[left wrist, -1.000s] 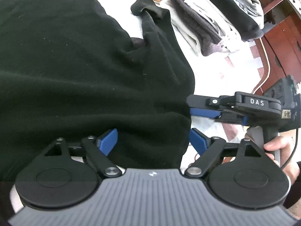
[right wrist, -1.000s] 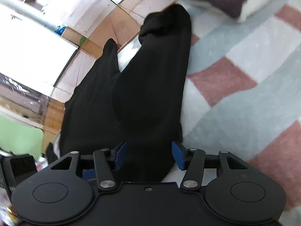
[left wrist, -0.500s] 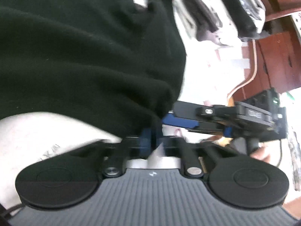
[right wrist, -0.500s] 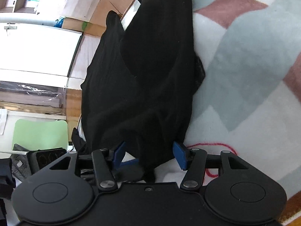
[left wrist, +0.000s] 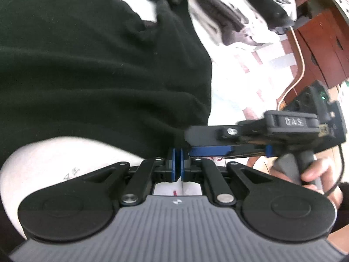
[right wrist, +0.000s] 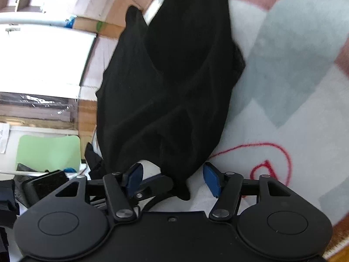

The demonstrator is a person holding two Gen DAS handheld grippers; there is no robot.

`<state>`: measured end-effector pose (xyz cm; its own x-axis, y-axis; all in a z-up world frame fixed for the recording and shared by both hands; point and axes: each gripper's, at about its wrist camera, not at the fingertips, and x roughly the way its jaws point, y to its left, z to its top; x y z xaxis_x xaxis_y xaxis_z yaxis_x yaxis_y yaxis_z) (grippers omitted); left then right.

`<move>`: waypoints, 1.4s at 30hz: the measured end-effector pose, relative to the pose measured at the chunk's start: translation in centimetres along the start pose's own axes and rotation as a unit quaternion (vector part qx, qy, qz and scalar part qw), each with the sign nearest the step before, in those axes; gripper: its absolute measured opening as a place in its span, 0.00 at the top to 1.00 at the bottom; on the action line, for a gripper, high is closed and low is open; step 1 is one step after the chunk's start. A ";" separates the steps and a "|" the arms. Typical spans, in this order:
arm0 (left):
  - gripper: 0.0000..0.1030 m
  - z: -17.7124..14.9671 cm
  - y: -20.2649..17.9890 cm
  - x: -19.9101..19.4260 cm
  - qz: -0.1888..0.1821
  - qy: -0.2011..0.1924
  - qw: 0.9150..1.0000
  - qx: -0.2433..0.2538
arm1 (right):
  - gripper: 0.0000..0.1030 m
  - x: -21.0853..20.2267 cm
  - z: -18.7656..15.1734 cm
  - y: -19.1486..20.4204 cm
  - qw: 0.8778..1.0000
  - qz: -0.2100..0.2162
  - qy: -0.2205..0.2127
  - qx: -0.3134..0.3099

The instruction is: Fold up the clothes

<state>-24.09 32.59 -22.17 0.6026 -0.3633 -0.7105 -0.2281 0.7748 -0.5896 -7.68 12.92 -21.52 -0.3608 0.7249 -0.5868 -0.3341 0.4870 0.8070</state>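
We've got the left gripper [left wrist: 177, 163] pinched on the black garment [left wrist: 87, 65] corner, right gripper [right wrist: 173, 178] wide w/ nothing held, fold barely begun, a folded pile [left wrist: 235, 15] done nearby.

Black garment [right wrist: 170, 83] fills left; patterned rug [right wrist: 290, 69] bare right; folded pile [left wrist: 235, 11] blocks beyond.

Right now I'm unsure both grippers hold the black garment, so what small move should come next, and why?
Probably close the right gripper first. Its jaws stand open around the hem corner of the black garment, while the left gripper is already shut on the edge. Lifting now would likely raise one side only.
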 end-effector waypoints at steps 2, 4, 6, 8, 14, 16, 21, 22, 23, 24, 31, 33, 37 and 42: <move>0.97 0.0 -0.1 -0.3 -0.001 -0.007 1.000 0.003 | 0.37 0.6 0.1 0.1 1.000 0.007 -0.006 0.006; 0.97 0.1 -0.1 -1.4 -0.007 -0.019 1.000 -0.003 | 0.93 0.4 0.3 0.7 1.000 0.022 -0.019 -0.001; 0.96 0.3 -0.4 -3.4 -0.031 -0.033 0.999 -0.011 | 0.94 -0.7 0.0 1.5 0.998 0.054 -0.036 -0.003; 0.96 0.1 -0.7 -5.0 -0.044 -0.036 0.998 -0.016 | 0.94 -2.3 -0.6 1.6 0.995 0.087 -0.036 0.012; 0.96 -3.6 1.4 -4.2 0.054 0.027 0.998 -0.034 | 0.97 -2.7 -1.2 1.4 0.995 -0.084 -0.020 -0.050; 0.95 -4.1 2.5 -5.1 0.045 0.024 0.997 -0.064 | 0.96 -2.8 -0.9 2.1 0.996 -0.075 -0.015 -0.048; 0.80 -3.1 4.2 -10.8 0.091 -0.051 0.992 -0.077 | 0.89 -4.1 -1.2 7.4 0.969 -0.181 -0.016 -0.168; 0.68 -2.9 5.1 -12.2 0.106 -0.067 0.988 -0.086 | 0.89 -4.5 -1.3 8.1 0.962 -0.204 -0.022 -0.180; 0.65 -2.8 6.3 -13.8 0.125 -0.087 0.984 -0.097 | 0.87 -4.9 -1.2 8.7 0.956 -0.225 -0.033 -0.185; 0.61 -2.7 7.3 -15.1 0.144 -0.103 0.979 -0.105 | 0.77 -5.1 -0.7 9.2 0.955 -0.233 -0.040 -0.177; 0.56 -3.8 15.8 -24.9 0.246 -0.213 0.924 -0.200 | 0.67 -1.1 2.2 17.1 0.947 -0.161 -0.009 -0.278; 0.55 -4.8 17.6 -27.3 0.276 -0.247 0.904 -0.213 | 0.66 1.4 1.9 20.4 0.934 -0.150 0.013 -0.324; 0.55 -7.8 20.8 -29.6 0.288 -0.278 0.873 -0.278 | 0.66 4.4 -2.2 25.7 0.890 -0.167 0.041 -0.422; 0.55 -8.5 23.0 -29.8 0.268 -0.279 0.859 -0.334 | 0.64 2.4 -8.5 29.6 0.829 -0.173 0.042 -0.531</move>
<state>-53.80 56.88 -17.82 0.5039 0.4020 -0.7645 -0.8636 0.2154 -0.4559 -25.80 24.96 0.35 -0.1284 0.5731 -0.8094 -0.9917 -0.0771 0.1028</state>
